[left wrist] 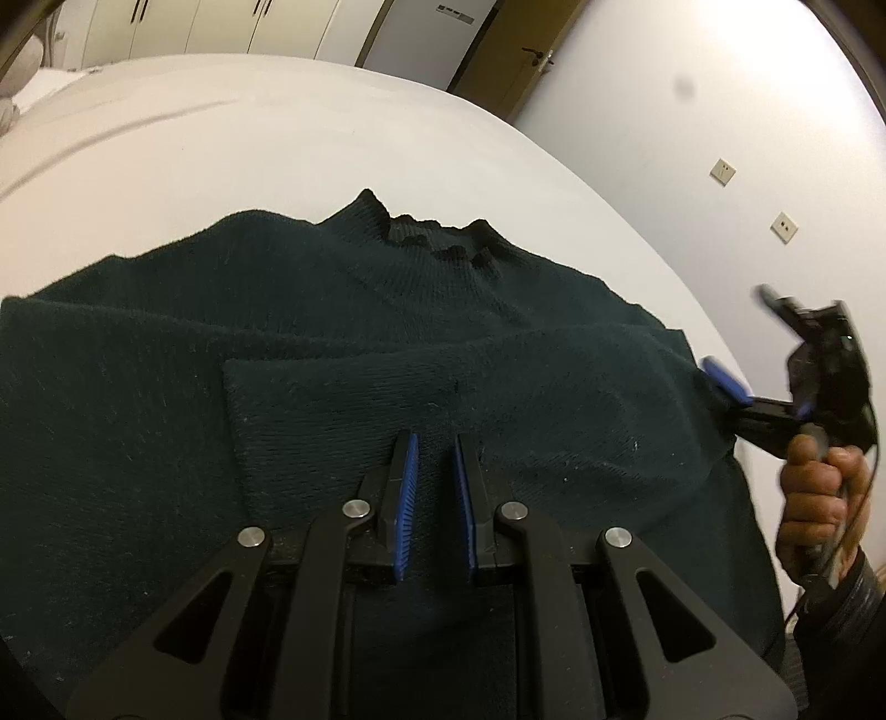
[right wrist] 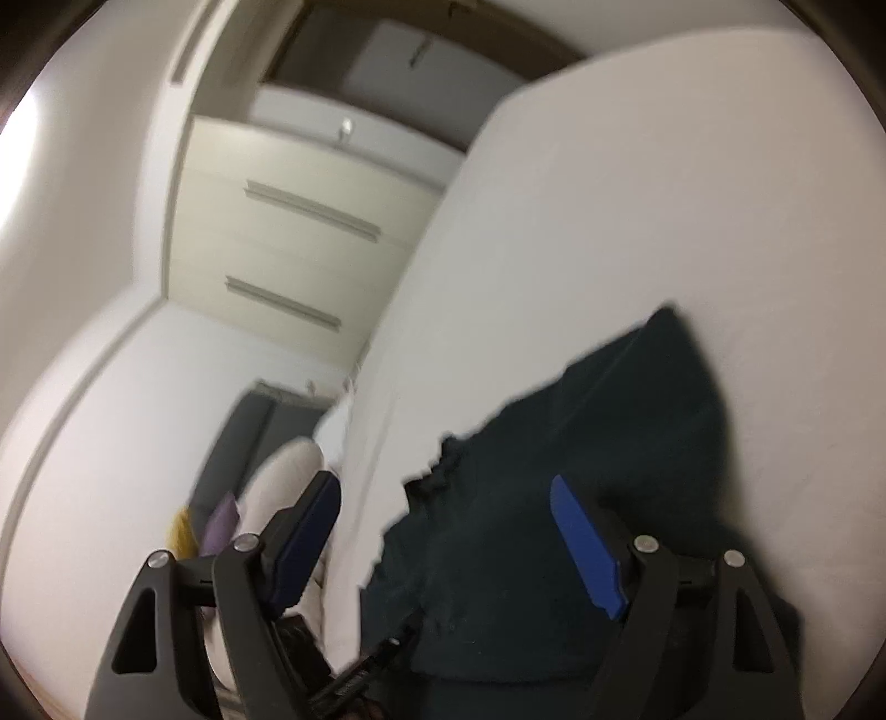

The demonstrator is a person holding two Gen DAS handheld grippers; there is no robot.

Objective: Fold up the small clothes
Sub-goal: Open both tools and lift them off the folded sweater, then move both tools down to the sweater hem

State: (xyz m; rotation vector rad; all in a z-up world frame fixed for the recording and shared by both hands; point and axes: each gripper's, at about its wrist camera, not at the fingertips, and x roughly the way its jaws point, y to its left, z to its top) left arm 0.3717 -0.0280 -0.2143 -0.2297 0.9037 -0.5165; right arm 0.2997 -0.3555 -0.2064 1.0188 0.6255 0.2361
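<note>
A dark green knit sweater lies flat on the white bed, collar at the far side, with one sleeve folded across its body. My left gripper hovers over the folded sleeve with a narrow gap between its blue pads, holding nothing. My right gripper is at the sweater's right edge, in a person's hand. In the right wrist view the right gripper is wide open over the sweater, tilted, blurred and empty.
White wall with sockets and a door lie beyond the bed's right edge. A beige drawer chest stands past the bed's side, with small soft items on the floor there.
</note>
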